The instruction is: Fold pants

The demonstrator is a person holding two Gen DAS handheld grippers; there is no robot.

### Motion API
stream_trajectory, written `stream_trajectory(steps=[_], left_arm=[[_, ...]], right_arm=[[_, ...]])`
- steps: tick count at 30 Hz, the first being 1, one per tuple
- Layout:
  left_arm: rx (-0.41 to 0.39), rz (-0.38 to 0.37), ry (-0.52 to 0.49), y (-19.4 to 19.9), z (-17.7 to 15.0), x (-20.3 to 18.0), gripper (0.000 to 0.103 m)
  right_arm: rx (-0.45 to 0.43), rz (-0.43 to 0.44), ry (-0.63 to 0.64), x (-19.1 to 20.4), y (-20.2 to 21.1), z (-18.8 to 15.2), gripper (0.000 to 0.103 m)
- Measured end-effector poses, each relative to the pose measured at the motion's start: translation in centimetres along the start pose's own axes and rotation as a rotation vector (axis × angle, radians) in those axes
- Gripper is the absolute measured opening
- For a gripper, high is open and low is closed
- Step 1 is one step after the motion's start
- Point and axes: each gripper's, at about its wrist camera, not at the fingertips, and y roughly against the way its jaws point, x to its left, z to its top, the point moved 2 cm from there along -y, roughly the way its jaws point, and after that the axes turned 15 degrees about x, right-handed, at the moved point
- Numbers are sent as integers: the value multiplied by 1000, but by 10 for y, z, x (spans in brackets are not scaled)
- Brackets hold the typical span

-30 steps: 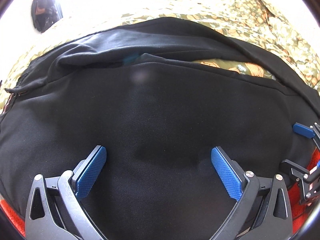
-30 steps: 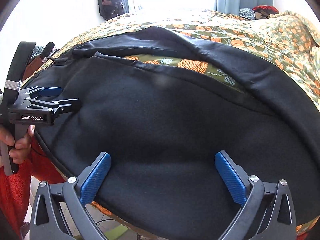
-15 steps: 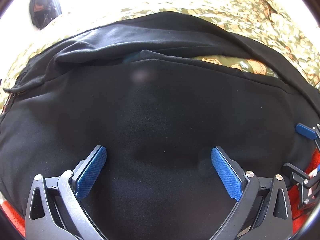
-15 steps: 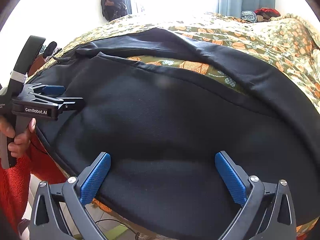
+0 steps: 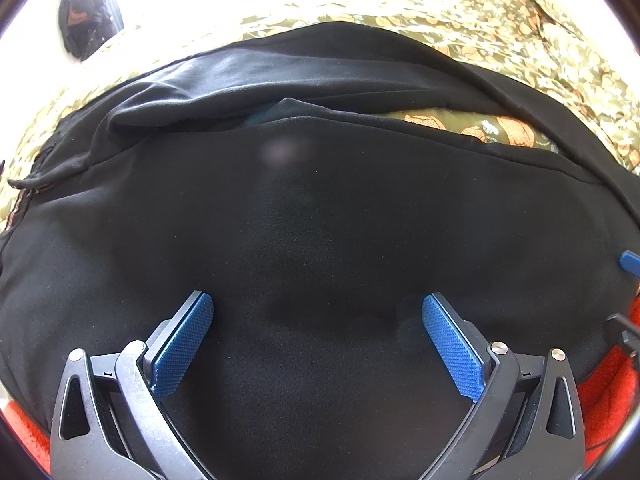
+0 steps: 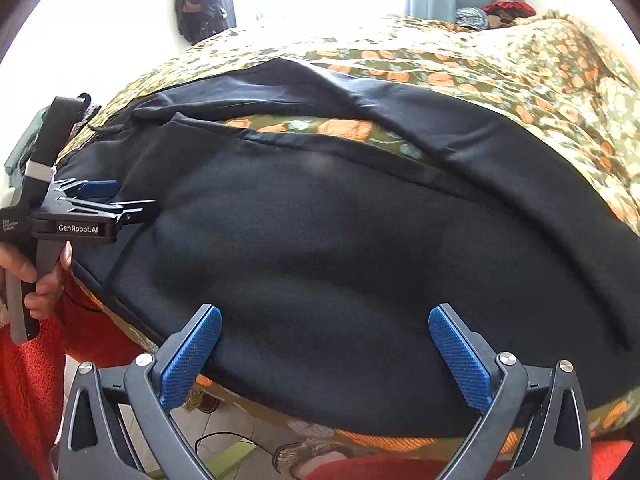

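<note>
Black pants [image 5: 320,220] lie spread across a bed, the near leg broad and flat, the far leg [image 6: 500,152] angled away with a strip of bedspread showing between them. My left gripper [image 5: 316,332] is open and empty, low over the near leg. My right gripper [image 6: 324,344] is open and empty over the near leg by the bed's front edge. The left gripper also shows in the right wrist view [image 6: 120,204], held in a hand at the pants' left end. A blue tip of the right gripper [image 5: 630,262] shows at the left view's right edge.
The bed has an olive bedspread with orange flowers [image 6: 540,64]. An orange-red sleeve [image 6: 32,380] is at the lower left. Tiled floor and a sandal [image 6: 304,456] lie below the bed edge. A dark bag [image 6: 204,4] hangs at the far wall; clothes [image 6: 496,12] are piled beyond.
Both grippers have drifted slightly and stay open. In the left view the right gripper has slid further out at the right edge. The pants have not moved.
</note>
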Motion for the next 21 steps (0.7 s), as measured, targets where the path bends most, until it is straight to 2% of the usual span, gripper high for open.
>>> stream_trajectory(steps=[3,8,11,13,15,18,21], left_arm=[[12,-7,-2,-1,0,1,103],[16,0,-1,-2,0,0,103],[14,3,2,-2,0,0,103],[15,7,3,-2,1,-1,103],[11,9,7,-2,1,-1,103],[-9,12,6,-2,-2,-1,103],[-2,11,11,-2,-3,-1,103]], right_arm=[[-16,26,-60,-5,19,4,102],[-108,109,-157,-12,50,6,102],[-114,97,-148,-16,44,3,102],[-85,88,-153,-21,33,3,102],[-56,123,-196,-30,27,6,102],[-101,174,-258,-40,31,7,102],[-98,198,-263,-42,27,8,102]])
